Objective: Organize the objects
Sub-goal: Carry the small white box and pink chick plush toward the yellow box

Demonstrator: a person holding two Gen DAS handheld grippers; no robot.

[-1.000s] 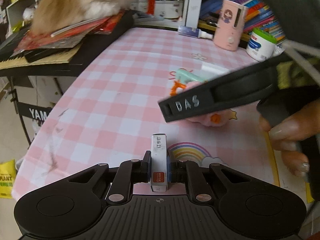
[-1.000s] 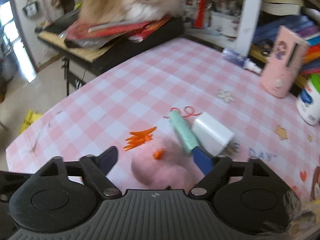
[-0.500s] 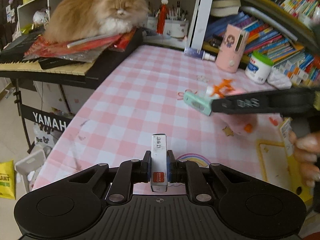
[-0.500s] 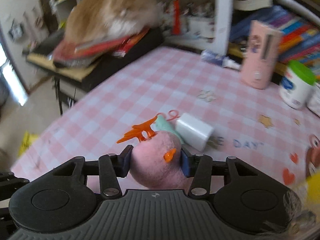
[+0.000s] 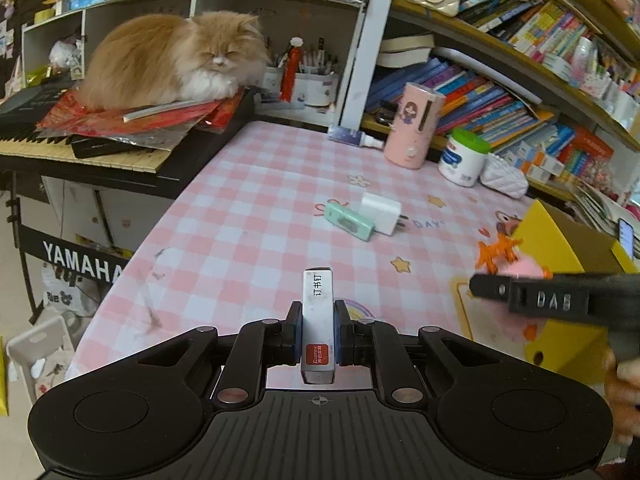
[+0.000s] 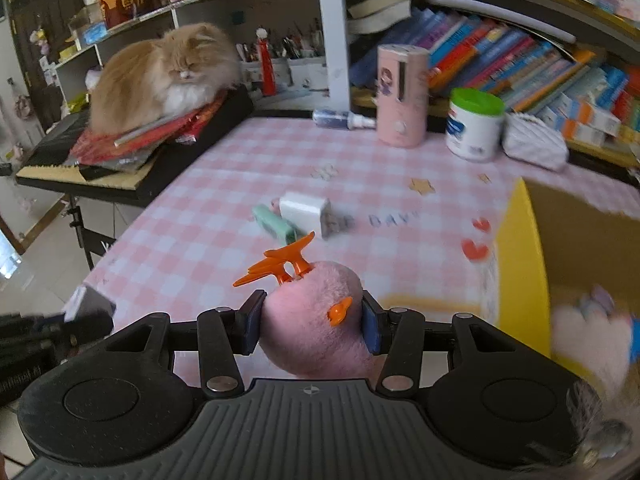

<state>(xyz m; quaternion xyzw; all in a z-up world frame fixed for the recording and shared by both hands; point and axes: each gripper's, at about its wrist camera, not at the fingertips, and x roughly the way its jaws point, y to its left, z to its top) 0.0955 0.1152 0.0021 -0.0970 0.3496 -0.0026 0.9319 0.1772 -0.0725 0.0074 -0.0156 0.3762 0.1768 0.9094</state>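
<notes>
My left gripper (image 5: 318, 334) is shut on a small white staple box (image 5: 318, 312) with a red label, held above the pink checked table (image 5: 240, 216). My right gripper (image 6: 312, 320) is shut on a pink plush bird (image 6: 316, 320) with orange feathers, lifted off the table beside a yellow cardboard box (image 6: 524, 256). The right gripper also shows at the right of the left wrist view (image 5: 500, 286), with the plush (image 5: 524, 268) by the box (image 5: 560, 248). A mint green stapler (image 5: 349, 222) and a white charger (image 5: 380, 213) lie mid-table.
A pink cylinder (image 5: 412, 126), a white jar with green lid (image 5: 464, 158) and a small bottle (image 5: 354, 137) stand at the table's back edge before bookshelves. An orange cat (image 5: 176, 60) lies on a keyboard (image 5: 80, 148) at the left. Soft toys (image 6: 588, 320) sit in the box.
My right gripper closed on the pink plush, lifted it and carried it right toward the yellow box. My left gripper kept the staple box and drew back a little.
</notes>
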